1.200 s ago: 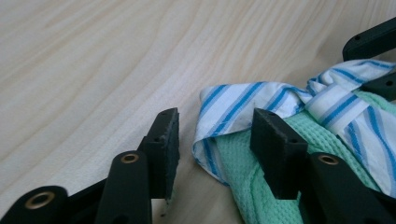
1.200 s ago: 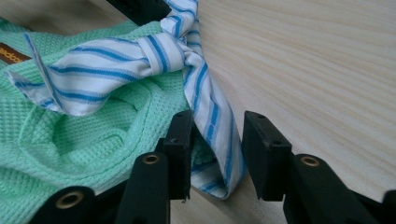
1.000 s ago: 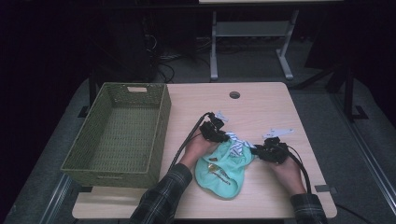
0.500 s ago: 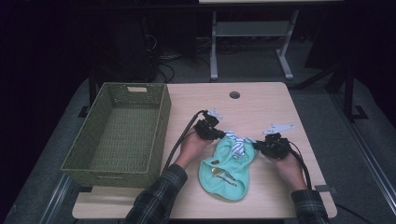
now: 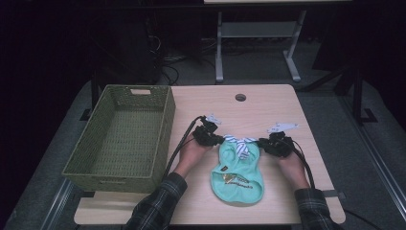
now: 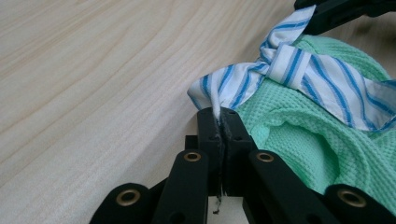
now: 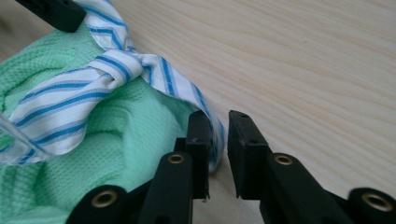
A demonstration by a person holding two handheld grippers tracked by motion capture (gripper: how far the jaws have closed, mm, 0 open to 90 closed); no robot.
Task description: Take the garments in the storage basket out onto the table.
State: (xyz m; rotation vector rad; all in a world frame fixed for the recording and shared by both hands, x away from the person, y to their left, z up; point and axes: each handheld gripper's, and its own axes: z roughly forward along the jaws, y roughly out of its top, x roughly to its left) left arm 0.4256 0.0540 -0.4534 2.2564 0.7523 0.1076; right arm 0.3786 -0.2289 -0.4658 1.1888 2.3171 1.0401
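From my monitor, my left gripper (image 5: 216,139) and my right gripper (image 5: 264,143) are both matt black blocks, each topped by a pale grey three-cornered plate and trailing a thick black cable back along the forearm. Close up, the jaws are flat black bars ending in squared tips, hinged on chunky links with a brass-coloured rivet ringed at each pivot and small dark screw holes in the tips. The sleeves (image 5: 158,203) I see at the bottom edge are dark plaid, a green-and-navy check with cuffs at the wrists.
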